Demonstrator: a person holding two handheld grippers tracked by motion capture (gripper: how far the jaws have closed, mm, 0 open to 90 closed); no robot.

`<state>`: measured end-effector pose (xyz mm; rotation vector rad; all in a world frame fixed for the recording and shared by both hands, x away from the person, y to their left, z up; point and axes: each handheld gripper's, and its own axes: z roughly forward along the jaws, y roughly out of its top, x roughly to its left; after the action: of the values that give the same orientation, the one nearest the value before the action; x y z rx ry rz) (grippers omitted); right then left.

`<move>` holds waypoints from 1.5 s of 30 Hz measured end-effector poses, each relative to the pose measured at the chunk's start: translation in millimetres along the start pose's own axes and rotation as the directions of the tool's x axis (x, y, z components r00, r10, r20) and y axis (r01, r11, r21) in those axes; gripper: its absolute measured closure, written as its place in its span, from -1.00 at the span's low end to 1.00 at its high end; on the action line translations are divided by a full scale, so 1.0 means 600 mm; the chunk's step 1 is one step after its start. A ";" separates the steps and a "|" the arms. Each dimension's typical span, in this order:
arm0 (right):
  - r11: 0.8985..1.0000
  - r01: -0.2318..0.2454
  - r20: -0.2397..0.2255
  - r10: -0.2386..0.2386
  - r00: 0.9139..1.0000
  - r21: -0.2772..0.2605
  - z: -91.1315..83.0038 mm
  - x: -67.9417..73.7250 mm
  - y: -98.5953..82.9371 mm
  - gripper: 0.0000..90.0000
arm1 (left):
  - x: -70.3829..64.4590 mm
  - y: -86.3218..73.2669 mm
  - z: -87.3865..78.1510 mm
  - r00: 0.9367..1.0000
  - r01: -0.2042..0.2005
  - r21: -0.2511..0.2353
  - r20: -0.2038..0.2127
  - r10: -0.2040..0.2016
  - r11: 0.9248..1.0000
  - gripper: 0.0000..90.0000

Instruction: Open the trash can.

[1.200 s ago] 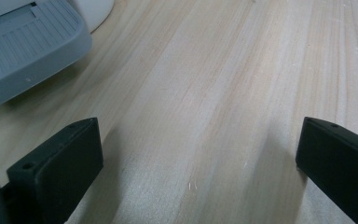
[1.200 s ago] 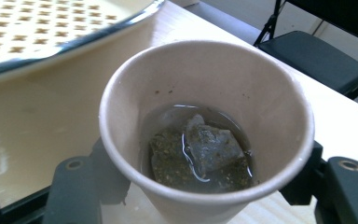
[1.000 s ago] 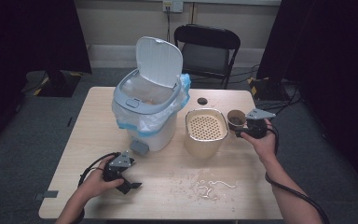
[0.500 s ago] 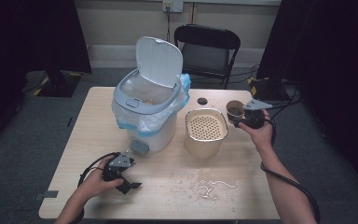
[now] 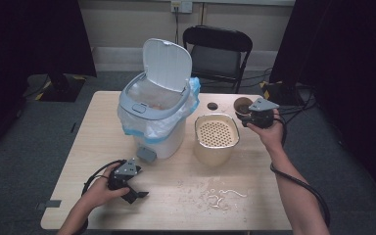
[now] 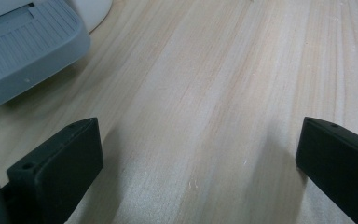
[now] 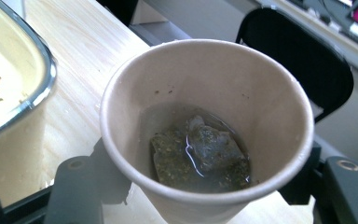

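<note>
A pale wooden table [image 5: 186, 196] stands in a dim room with a black folding chair [image 5: 218, 49] behind it. At the table's far right corner, the right gripper [image 5: 254, 116] has its jaws closed around a brown paper cup [image 7: 205, 130], one jaw pressed to each side of the cup's wall; a wet tea bag [image 7: 198, 156] lies in a little liquid at the bottom. The cup sits just right of a cream perforated container [image 5: 217, 137]. Near the front left, the left gripper [image 5: 136, 193] rests low over bare wood, jaws spread wide with nothing between them, close to the grey pedal [image 6: 25, 44] of the open white bin [image 5: 156, 112].
</note>
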<state>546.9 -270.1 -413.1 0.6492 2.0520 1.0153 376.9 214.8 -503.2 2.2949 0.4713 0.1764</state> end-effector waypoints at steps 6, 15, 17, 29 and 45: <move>0.993 0.115 0.009 -0.115 0.993 -0.029 -0.001 0.000 0.016 -0.22 | 0.000 0.000 0.000 1.000 0.000 0.000 0.002 0.000 1.000 -1.00; 0.966 0.249 0.024 -0.248 0.968 -0.068 -0.008 -0.006 0.037 -0.21 | 0.000 0.000 0.000 1.000 0.002 -0.004 0.003 -0.002 1.000 -1.00; 0.958 0.277 0.031 -0.276 0.961 -0.072 -0.009 -0.005 0.043 -0.21 | 0.000 0.000 0.000 1.000 0.001 -0.002 0.002 -0.001 1.000 -1.00; 0.861 0.500 0.071 -0.496 0.866 -0.090 -0.015 0.021 0.070 -0.21 | 0.000 -0.001 0.000 1.000 -0.001 -0.002 0.004 0.001 1.000 -1.00; 0.632 0.775 0.158 -0.765 0.624 0.000 -0.025 0.061 0.088 -0.21 | 0.001 -0.001 0.000 1.000 -0.001 -0.002 0.004 0.001 1.000 -1.00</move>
<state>519.0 -221.8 -377.8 -0.2317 1.8523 0.4857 377.0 215.2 -503.3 2.2932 0.4681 0.1728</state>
